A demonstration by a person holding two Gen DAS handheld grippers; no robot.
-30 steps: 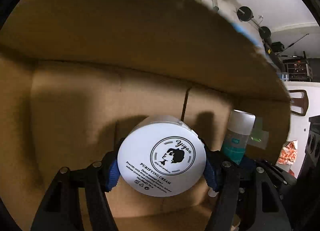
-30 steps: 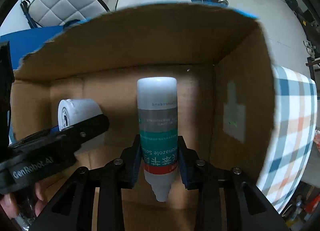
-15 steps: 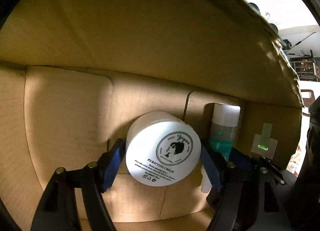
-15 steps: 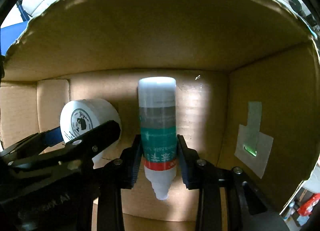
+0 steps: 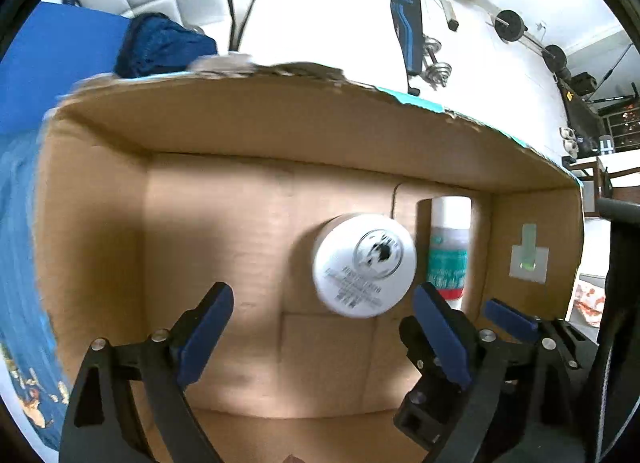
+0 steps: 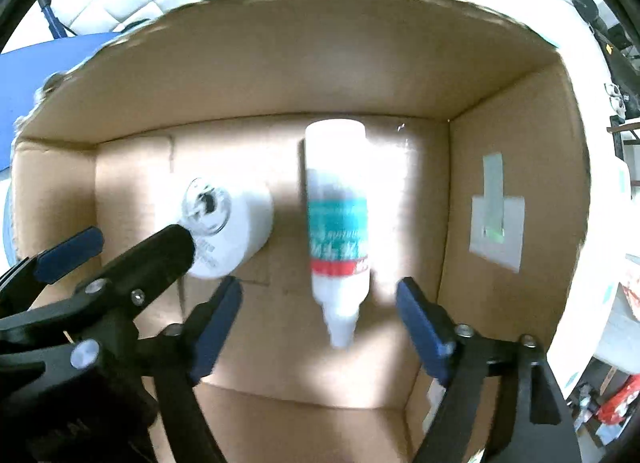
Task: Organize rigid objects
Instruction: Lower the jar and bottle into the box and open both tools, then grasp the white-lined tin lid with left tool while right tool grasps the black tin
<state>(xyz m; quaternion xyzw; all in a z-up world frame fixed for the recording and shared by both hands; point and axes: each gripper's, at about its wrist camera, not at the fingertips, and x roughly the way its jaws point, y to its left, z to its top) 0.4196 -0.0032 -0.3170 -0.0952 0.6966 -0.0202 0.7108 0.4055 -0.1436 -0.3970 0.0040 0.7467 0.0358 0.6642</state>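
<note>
Now both items sit inside the cardboard box point(image 6: 304, 63). The cream jar point(image 5: 363, 265) rests on the box floor, lid facing the camera, left of the bottle point(image 6: 338, 223); in the left wrist view the two look just beside each other, contact not resolvable. The bottle appears to lie flat, nozzle toward the opening, well clear of the right wall with its taped patch point(image 6: 497, 219).

Left gripper point(image 5: 320, 333): jaws spread wide, nothing between them, jar beyond the tips. Right gripper point(image 6: 320, 323): likewise wide and empty, bottle lying past the pads.

Progress, as a judgement: placement of these two objects looks complete. Whether more rigid objects wait outside the box cannot be told from these views; the remaining move here would be clearing both grippers out of the box.

Change versus half a second ago: then each gripper clamped its item deep in the box. Both have released and drawn back, so the box rim and the room behind show again. Frames carry motion blur.
</note>
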